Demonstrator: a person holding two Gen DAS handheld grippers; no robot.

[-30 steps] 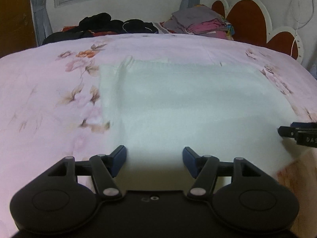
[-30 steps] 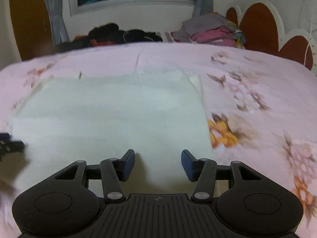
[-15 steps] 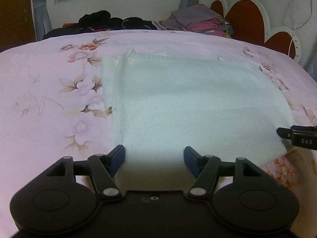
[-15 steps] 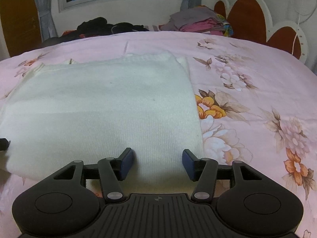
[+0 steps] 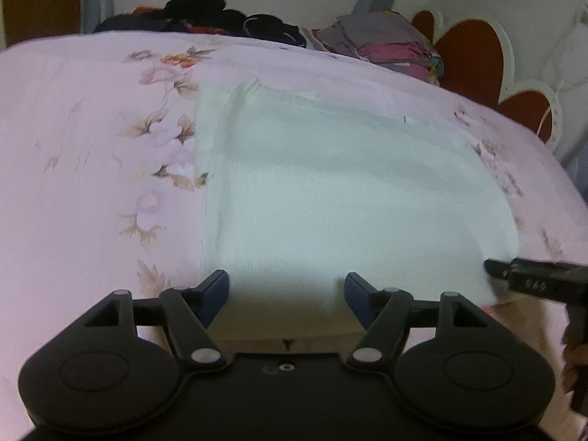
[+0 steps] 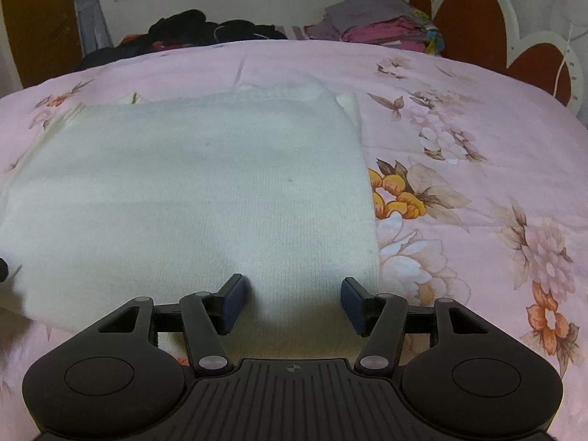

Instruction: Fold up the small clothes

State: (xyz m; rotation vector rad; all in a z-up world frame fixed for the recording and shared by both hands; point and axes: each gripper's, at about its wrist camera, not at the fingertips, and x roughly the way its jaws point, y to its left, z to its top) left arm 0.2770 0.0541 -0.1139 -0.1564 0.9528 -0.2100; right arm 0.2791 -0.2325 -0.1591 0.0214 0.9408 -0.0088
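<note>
Left gripper (image 5: 284,286), fingers spread, poised at the near edge of the white knit garment (image 5: 330,198), toward its left side; nothing lies between the fingers but cloth beneath them. The garment lies flat as a rectangle on the pink floral bedsheet (image 5: 92,169), with a narrow folded-in strip along its left edge and ribbed trim at the far edge. Right gripper (image 6: 292,303), fingers likewise spread, at the near edge toward the garment's right side (image 6: 205,198).

Step in hand, as judged: both grippers are lined up on the near hem for a fold away from the viewer. The next move calls for both pairs of fingers to close on the hem together, then lift and carry it evenly to the far edge.

Open sheet lies left, right and beyond the garment. The dark clothes (image 6: 205,31) and the folded stack (image 6: 378,24) sit well apart at the far side, near the headboard (image 6: 474,25).
</note>
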